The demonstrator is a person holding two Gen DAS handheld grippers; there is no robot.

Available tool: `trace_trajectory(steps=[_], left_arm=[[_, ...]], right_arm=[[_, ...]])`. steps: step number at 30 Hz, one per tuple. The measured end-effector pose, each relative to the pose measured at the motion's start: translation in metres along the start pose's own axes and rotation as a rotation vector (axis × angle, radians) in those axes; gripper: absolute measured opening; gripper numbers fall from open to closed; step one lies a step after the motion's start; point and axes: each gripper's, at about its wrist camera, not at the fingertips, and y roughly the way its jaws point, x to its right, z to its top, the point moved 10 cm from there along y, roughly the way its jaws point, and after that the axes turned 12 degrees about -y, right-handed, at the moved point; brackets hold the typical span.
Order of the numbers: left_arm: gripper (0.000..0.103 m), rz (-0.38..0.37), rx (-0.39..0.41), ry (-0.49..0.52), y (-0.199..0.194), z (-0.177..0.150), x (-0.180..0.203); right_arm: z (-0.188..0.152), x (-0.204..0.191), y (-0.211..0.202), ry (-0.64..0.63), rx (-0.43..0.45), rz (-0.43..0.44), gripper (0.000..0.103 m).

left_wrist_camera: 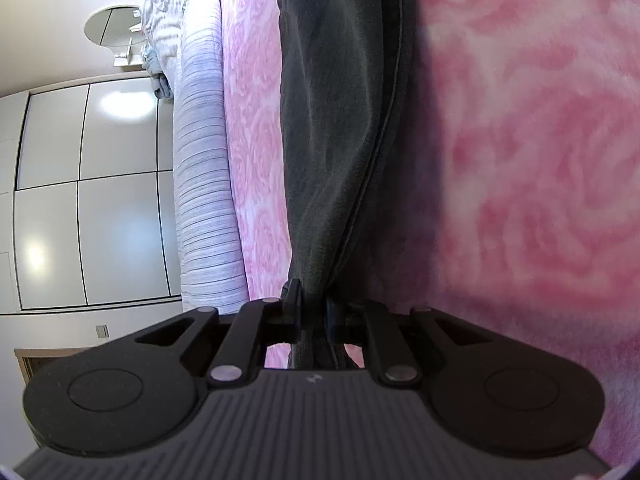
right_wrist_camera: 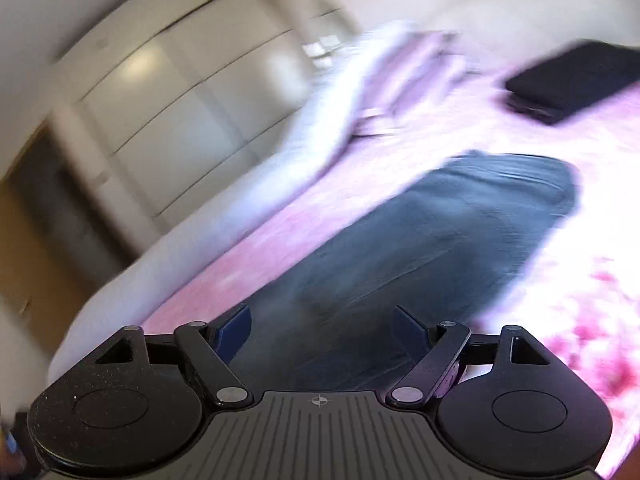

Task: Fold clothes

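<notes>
Dark grey trousers [left_wrist_camera: 332, 120] are stretched out flat on the pink swirly blanket [left_wrist_camera: 520, 160], and the left gripper [left_wrist_camera: 314, 300] has pinched down tight on the fabric at their near end. The right gripper [right_wrist_camera: 322, 330] hangs over the same trousers [right_wrist_camera: 440, 232] with jaws wide apart and nothing in them, though that view's pretty blurry.

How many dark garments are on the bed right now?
2. The dark trousers lie along the pink blanket, one end pinched in the left gripper. A folded black garment sits beyond them. Others may be outside view.
</notes>
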Motion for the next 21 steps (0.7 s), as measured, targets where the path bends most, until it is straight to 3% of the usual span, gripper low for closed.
trace_trajectory(steps=[4,9,10,11,12,16,19,21], left_arm=[[0.009,-0.006,-0.035,-0.015,0.000,0.001,-0.002],[0.007,-0.004,-0.092,-0.057,-0.008,0.004,-0.009],[0.006,-0.003,-0.105,-0.072,-0.012,0.003,-0.009],[0.004,-0.001,-0.113,-0.083,-0.018,0.003,-0.009],[0.004,0.002,-0.120,-0.091,-0.025,0.002,-0.009],[0.004,-0.014,-0.114,-0.128,-0.071,0.015,-0.005],[0.004,-0.050,-0.093,-0.147,-0.116,0.041,0.007],[0.003,-0.073,-0.092,-0.167,-0.148,0.055,0.020]], right_arm=[[0.005,0.074,0.013,0.261,0.004,-0.109,0.081],[0.017,0.140,0.038,0.551,0.077,-0.113,0.080],[0.020,0.144,0.040,0.538,0.060,-0.119,0.079],[0.024,0.147,0.042,0.521,0.040,-0.128,0.046],[0.027,0.151,0.045,0.505,0.021,-0.137,0.039],[0.058,0.145,0.039,0.419,0.001,-0.070,0.035],[0.093,0.151,0.033,0.324,0.014,-0.093,0.035],[0.096,0.169,0.037,0.338,-0.034,-0.101,0.036]])
